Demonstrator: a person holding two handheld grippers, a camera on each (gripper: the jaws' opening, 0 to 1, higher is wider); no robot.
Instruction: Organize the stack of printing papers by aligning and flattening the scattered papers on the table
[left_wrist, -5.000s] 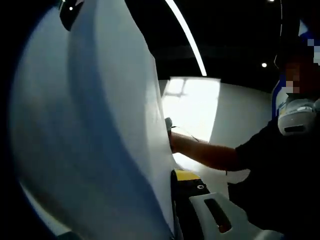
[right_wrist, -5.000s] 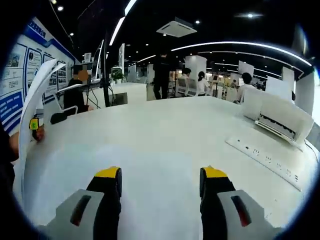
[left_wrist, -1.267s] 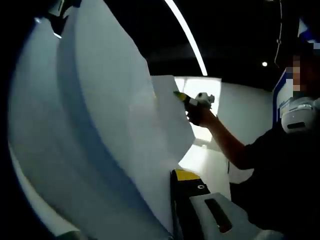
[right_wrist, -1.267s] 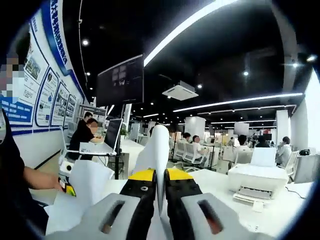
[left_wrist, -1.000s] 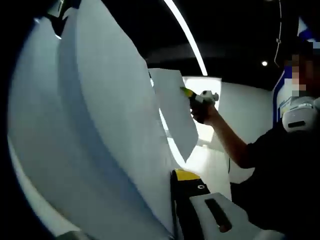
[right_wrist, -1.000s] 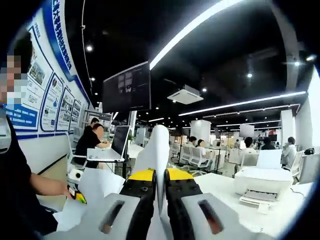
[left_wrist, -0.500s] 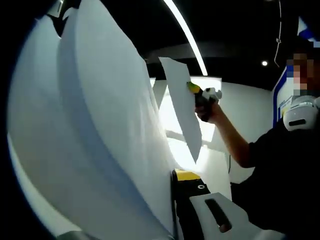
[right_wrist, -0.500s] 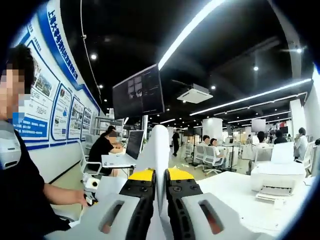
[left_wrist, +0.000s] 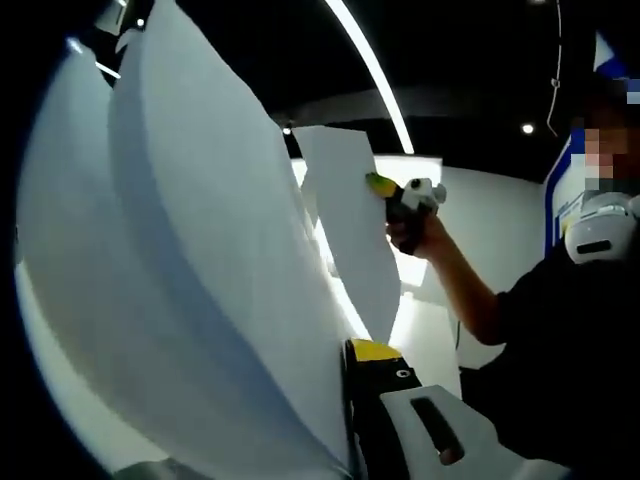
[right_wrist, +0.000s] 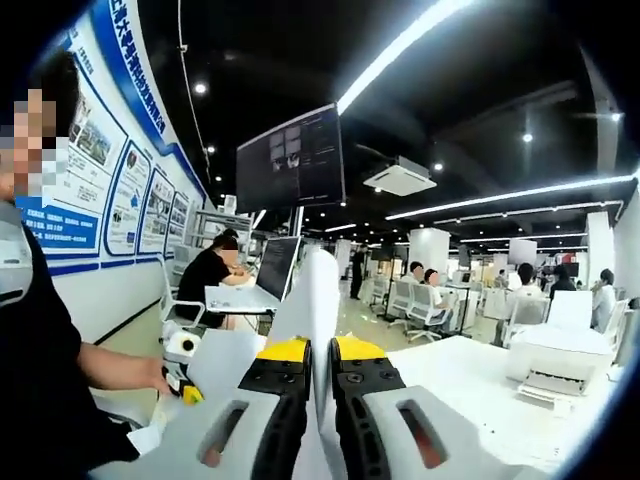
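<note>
both grippers (right_wrist: 310, 362) on raised papers (left_wrist: 200, 290)

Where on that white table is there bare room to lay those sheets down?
The table is bare between the right gripper, shut on a sheet, and the printer. It is crowded by the left gripper, which holds paper.

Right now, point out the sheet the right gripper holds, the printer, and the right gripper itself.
sheet (right_wrist: 318, 300), right gripper view, upright edge above the gripper.
printer (right_wrist: 555, 362), right gripper view, white body.
right gripper (right_wrist: 312, 362), right gripper view, between the yellow tips.
</note>
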